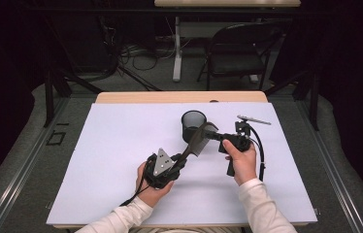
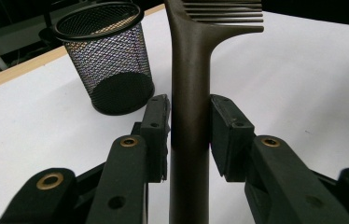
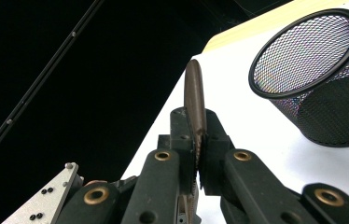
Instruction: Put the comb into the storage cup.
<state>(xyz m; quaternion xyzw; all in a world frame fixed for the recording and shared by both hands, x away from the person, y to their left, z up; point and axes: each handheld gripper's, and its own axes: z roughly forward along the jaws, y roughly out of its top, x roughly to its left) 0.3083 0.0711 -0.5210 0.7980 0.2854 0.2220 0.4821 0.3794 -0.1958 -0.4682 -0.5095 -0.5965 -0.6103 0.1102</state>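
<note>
A dark brown comb (image 1: pixel 196 141) hangs above the white table (image 1: pixel 121 145), held at both ends. My left gripper (image 1: pixel 182 158) has the comb's handle (image 2: pixel 190 70) upright between its jaws, and both pads lie against its sides. My right gripper (image 1: pixel 211 135) is shut on the toothed end of the comb (image 3: pixel 194 98), seen edge-on between its pads. A black mesh cup (image 1: pixel 192 124) stands upright just behind the comb. In the left gripper view the mesh cup (image 2: pixel 107 60) is at the upper left; the mesh cup (image 3: pixel 317 74) shows at the upper right of the right gripper view.
A thin grey pen-like thing (image 1: pixel 254 120) lies on the table behind my right hand. A folding chair (image 1: pixel 238 48) and a table leg stand on the floor beyond the far edge. The white surface spreads wide to the left and front.
</note>
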